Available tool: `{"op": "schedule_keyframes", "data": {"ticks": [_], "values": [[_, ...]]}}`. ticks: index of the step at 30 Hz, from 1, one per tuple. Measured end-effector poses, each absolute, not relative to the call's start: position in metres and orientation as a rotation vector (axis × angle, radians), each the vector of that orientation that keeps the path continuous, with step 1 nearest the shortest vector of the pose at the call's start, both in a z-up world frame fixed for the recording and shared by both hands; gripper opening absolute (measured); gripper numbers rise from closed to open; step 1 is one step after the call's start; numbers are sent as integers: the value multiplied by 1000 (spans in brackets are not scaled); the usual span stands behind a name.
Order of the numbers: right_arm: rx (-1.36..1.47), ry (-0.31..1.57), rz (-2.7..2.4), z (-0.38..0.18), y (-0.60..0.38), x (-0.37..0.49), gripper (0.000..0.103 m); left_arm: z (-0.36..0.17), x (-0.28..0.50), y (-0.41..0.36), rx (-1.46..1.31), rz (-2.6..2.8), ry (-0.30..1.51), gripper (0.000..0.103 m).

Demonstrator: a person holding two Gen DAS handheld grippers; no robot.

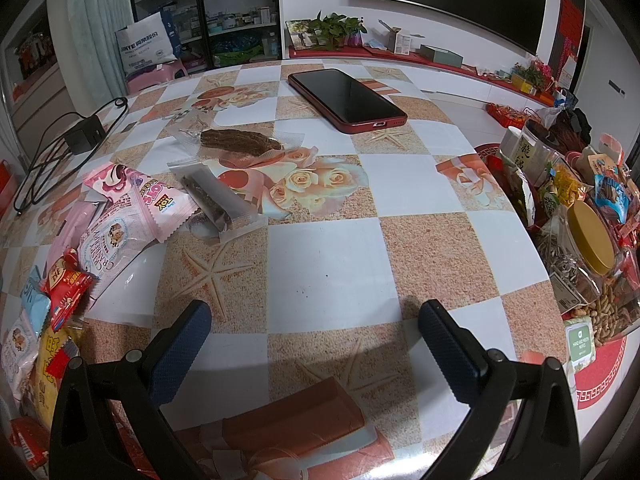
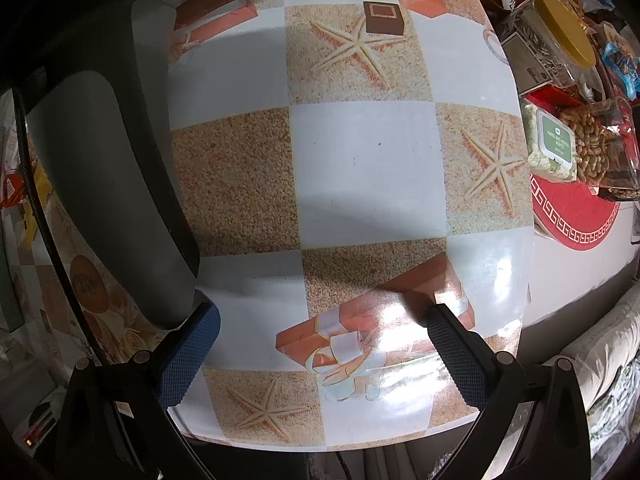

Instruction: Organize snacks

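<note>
Loose snack packets lie on the left of the checkered table (image 1: 328,256): a pink packet (image 1: 156,204), a clear-wrapped dark bar (image 1: 212,200), a wrapped brown snack (image 1: 240,144), a white cranberry packet (image 1: 108,244) and a red packet (image 1: 66,284). My left gripper (image 1: 316,332) hovers open over bare tablecloth, right of that pile. A red tray (image 1: 600,372) at the right edge holds jars and bags of snacks. My right gripper (image 2: 324,344) is open above the table's near edge, holding nothing. A small brown box (image 2: 383,18) sits farther ahead of it.
A red phone (image 1: 346,98) lies at the table's far side. A black charger and cable (image 1: 80,136) sit far left. A yellow-lidded jar of seeds (image 2: 560,40), a wipes pack (image 2: 554,144) and peanuts (image 2: 596,140) crowd the tray. A dark arm part (image 2: 108,168) fills the right view's left.
</note>
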State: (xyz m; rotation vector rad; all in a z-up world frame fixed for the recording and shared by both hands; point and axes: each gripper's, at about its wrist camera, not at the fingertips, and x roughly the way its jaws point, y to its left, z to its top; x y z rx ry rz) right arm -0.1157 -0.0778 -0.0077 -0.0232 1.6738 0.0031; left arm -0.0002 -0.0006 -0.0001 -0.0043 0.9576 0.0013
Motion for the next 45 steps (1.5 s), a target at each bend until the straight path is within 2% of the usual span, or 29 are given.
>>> {"op": "schedule_keyframes", "data": {"ticks": [28,35,37,41,45], "values": [[-18,1626,4,-5,-78,-119,103,0,0,-1,7,-7,964,103],[-9,1674,43,-1,-79,-113,103,11,16,-8,80,-179,1226,103],[44,1664,36,7,-89,-112,103,25,13,-3,84,-229,1233,103],[72,1626,-25,28,-105,-112,103,78,-6,21,55,-270,1129,103],[123,1619,-44,41,-102,-109,103,112,-12,70,129,-212,1111,103]]}}
